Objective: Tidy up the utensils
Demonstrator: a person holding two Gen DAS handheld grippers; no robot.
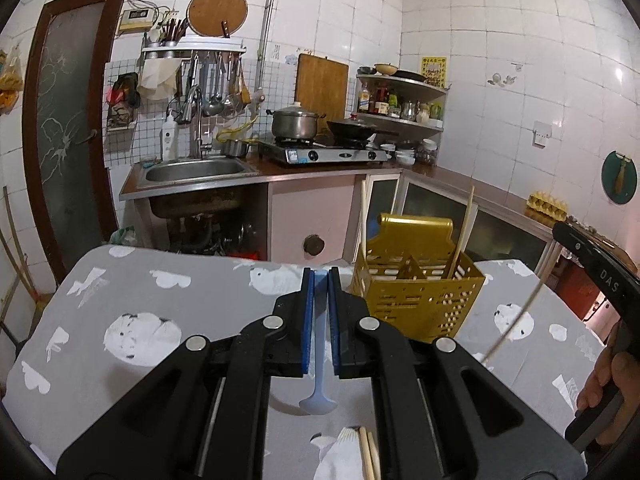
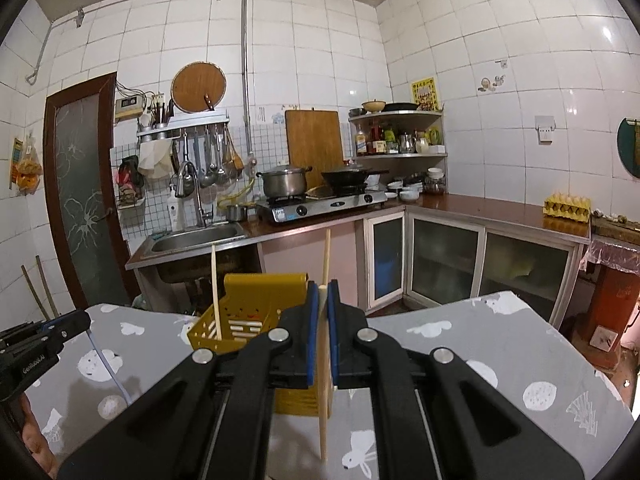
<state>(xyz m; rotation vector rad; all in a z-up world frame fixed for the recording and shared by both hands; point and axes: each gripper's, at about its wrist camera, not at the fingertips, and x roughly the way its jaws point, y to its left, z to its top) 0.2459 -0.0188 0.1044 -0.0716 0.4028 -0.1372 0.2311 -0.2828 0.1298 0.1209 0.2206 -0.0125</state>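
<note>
Tabletop (image 1: 180, 300) view: my right gripper (image 2: 323, 312) pinches an upright chopstick (image 2: 325, 264) just nearer than the caddy (image 2: 240, 320); left gripper (image 1: 321, 300) probably clamps a spoon (image 1: 319, 360).

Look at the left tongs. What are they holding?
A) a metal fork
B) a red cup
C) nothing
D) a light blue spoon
D: the left tongs are shut on a light blue spoon, its bowl end hanging down below the blue pads.
</note>
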